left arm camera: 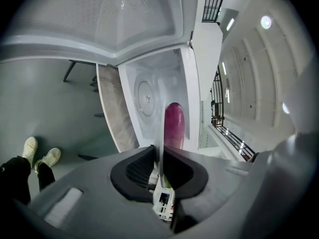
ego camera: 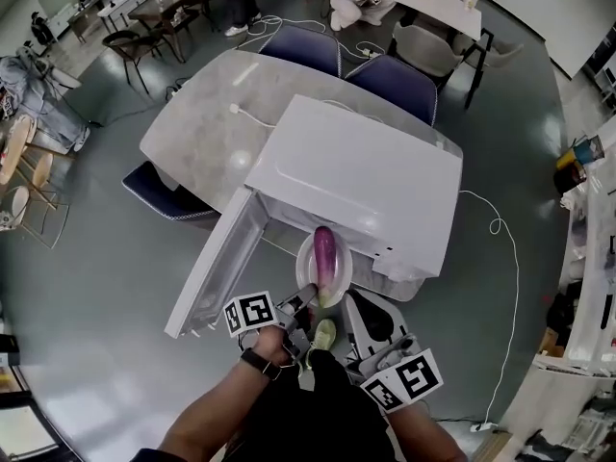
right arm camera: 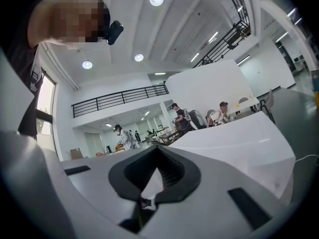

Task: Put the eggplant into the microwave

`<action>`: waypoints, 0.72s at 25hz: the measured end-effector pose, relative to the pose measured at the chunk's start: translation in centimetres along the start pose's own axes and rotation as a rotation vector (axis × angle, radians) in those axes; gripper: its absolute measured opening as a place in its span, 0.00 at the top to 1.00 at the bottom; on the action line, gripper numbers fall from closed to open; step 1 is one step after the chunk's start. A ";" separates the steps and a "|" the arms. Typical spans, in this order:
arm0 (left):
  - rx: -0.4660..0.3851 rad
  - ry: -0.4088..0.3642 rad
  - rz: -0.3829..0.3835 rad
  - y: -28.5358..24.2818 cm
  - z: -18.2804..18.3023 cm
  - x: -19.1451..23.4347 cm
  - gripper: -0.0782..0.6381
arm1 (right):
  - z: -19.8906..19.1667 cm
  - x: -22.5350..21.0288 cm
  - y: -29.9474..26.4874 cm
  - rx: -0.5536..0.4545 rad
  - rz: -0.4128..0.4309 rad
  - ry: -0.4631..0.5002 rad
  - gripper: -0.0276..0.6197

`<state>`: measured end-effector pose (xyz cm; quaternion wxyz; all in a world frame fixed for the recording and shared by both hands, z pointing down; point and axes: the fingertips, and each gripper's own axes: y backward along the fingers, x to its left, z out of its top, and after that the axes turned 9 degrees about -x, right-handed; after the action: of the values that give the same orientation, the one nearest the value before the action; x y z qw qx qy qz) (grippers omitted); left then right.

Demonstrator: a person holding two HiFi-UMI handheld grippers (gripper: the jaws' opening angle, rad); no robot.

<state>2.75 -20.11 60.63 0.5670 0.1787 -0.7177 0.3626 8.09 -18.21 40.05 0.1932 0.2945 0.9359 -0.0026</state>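
The eggplant (ego camera: pixel 324 250) is glossy, the plate (ego camera: pixel 305 263) smooth-glazed, the microwave (ego camera: pixel 366 176) smooth white, the table (ego camera: pixel 207 123) matt stone-look.

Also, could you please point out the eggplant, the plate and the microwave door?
eggplant (ego camera: pixel 325 250): head view, middle of its purple body.
plate (ego camera: pixel 304 261): head view, bare left rim.
microwave door (ego camera: pixel 217 263): head view, middle of the open door.

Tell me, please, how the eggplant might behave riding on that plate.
The eggplant is rounded and glossy, so it may roll or slide on the plate. The left gripper pinches only the rim, so the load probably tips easily.
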 end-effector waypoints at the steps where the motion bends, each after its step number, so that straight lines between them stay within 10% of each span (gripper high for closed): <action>1: -0.001 0.004 0.001 -0.5 0.2 0.3 0.84 | -0.4 -0.3 -0.2 0.005 -0.005 -0.002 0.95; 18: -0.016 0.058 0.021 -7.7 3.9 5.5 0.84 | -6.2 -1.9 -1.3 0.008 -0.076 -0.037 0.95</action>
<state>3.60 -27.25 67.88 0.5852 0.1559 -0.7056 0.3679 6.55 -19.53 46.33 0.2090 0.2595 0.9427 -0.0191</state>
